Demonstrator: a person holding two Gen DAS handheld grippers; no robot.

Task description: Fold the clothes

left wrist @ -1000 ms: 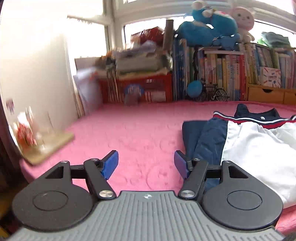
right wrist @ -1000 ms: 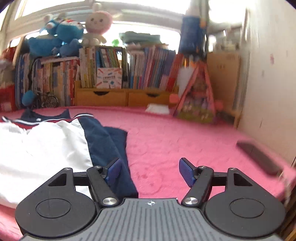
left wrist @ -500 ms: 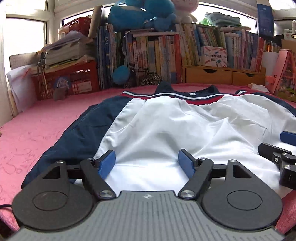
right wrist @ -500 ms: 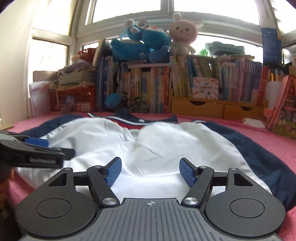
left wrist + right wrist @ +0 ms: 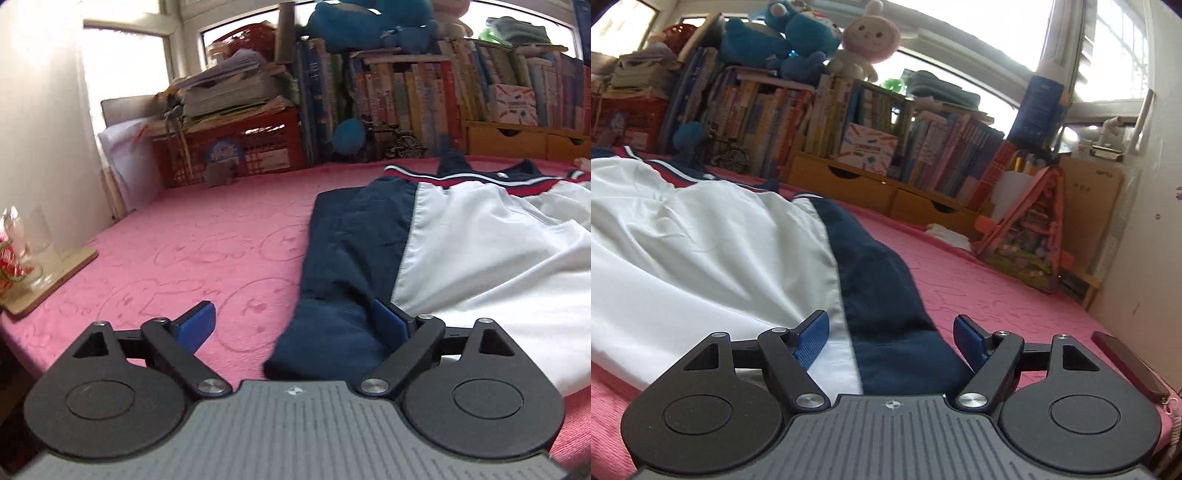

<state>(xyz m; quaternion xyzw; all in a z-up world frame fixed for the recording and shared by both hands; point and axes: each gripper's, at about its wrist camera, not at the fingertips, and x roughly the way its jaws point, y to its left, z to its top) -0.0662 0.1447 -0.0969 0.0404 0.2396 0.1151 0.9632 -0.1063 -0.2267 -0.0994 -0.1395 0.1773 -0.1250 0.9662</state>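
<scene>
A white jacket (image 5: pixel 480 251) with navy sleeves and a red-striped collar lies flat on the pink bed cover (image 5: pixel 207 251). In the left wrist view its navy left sleeve (image 5: pixel 343 258) runs toward me, and the cuff end lies between the fingers of my left gripper (image 5: pixel 291 314). Those jaws are opening wide; the right pad (image 5: pixel 388 321) sits at the sleeve's edge and the left pad stands apart over the cover. In the right wrist view my right gripper (image 5: pixel 890 323) hangs low over the other navy sleeve (image 5: pixel 882 280), jaws opening, not pressing on the cloth.
Bookshelves (image 5: pixel 798 114), wooden drawers (image 5: pixel 871 188), a red crate (image 5: pixel 236 147) and plush toys (image 5: pixel 798 33) line the far side of the bed. A glass on a wooden coaster (image 5: pixel 26 258) stands at the left edge. A dark phone (image 5: pixel 1126 365) and a pink toy house (image 5: pixel 1030 236) lie near the right wall.
Half a second ago both views faced the jacket's white middle. The left gripper has swung left and down to the left sleeve, the right one to the right sleeve; both jaws stand wider.
</scene>
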